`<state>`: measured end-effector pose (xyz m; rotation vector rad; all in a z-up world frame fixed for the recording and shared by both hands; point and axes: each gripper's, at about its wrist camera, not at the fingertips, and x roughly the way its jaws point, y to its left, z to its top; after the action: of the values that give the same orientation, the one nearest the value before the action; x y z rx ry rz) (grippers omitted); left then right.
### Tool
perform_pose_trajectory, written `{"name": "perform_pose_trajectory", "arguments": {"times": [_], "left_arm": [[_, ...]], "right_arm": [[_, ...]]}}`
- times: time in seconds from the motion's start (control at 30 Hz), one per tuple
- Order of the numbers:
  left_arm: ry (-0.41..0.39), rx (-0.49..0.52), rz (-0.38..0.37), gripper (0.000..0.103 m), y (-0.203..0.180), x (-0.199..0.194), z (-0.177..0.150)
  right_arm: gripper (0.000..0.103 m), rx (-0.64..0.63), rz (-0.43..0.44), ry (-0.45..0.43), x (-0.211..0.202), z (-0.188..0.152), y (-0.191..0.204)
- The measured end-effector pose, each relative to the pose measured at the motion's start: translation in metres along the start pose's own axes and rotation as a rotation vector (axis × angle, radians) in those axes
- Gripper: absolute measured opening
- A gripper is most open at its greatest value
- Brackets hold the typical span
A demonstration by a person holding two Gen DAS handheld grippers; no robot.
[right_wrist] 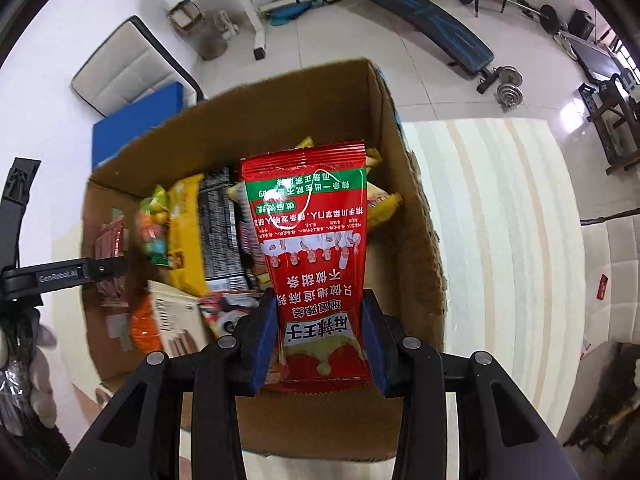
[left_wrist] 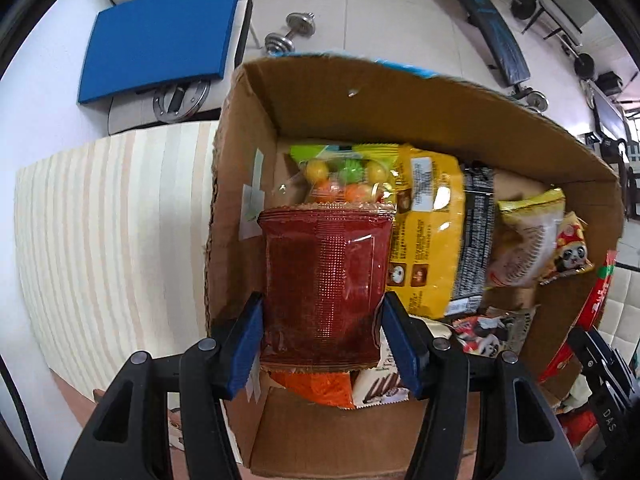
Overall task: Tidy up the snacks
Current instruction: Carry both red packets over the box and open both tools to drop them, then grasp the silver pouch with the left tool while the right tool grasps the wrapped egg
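Observation:
An open cardboard box [left_wrist: 400, 104] holds several snack packs, among them a yellow bag [left_wrist: 428, 224] and a candy bag [left_wrist: 340, 180]. My left gripper [left_wrist: 324, 340] is shut on a dark red snack packet [left_wrist: 324, 280] above the box's left side. My right gripper [right_wrist: 320, 344] is shut on a bright red packet with Chinese print [right_wrist: 312, 248], held over the same box [right_wrist: 404, 216]. The left gripper [right_wrist: 64, 276] shows at the left of the right wrist view, and the right gripper [left_wrist: 600, 364] shows at the right edge of the left wrist view.
The box stands on a striped cloth [left_wrist: 108, 232] that also shows in the right wrist view [right_wrist: 492, 216]. A blue pad [left_wrist: 160, 36] lies on a white seat beyond. Dumbbells [left_wrist: 292, 32] and a weight bench [right_wrist: 424, 16] stand on the tiled floor.

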<state>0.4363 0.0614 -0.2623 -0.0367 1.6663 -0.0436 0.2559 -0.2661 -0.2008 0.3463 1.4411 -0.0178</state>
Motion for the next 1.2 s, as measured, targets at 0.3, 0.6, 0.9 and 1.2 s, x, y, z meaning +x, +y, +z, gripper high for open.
{"name": "perform_pose_trajectory", "arguments": {"times": [0.3,0.6,0.9,1.2], "left_arm": [[-0.004,-0.033,-0.066,0.085,0.001,-0.001,0.002],[-0.081,0.021,-0.037,0.094,-0.014,-0.025,-0.019],[-0.285,0.060,-0.084,0.094,-0.022,-0.075,-0.070],[-0.431,-0.029,-0.053,0.094,-0.016,-0.091,-0.169]], "right_arm": [[0.088,-0.008,-0.022,0.019,0.011,0.000,0.001],[0.092,-0.020,-0.054,-0.008,0.000,-0.004,0.009],[0.093,-0.089,-0.020,-0.088,-0.033,-0.031,0.030],[0.093,-0.087,0.153,-0.122,-0.057,-0.118,0.031]]}}
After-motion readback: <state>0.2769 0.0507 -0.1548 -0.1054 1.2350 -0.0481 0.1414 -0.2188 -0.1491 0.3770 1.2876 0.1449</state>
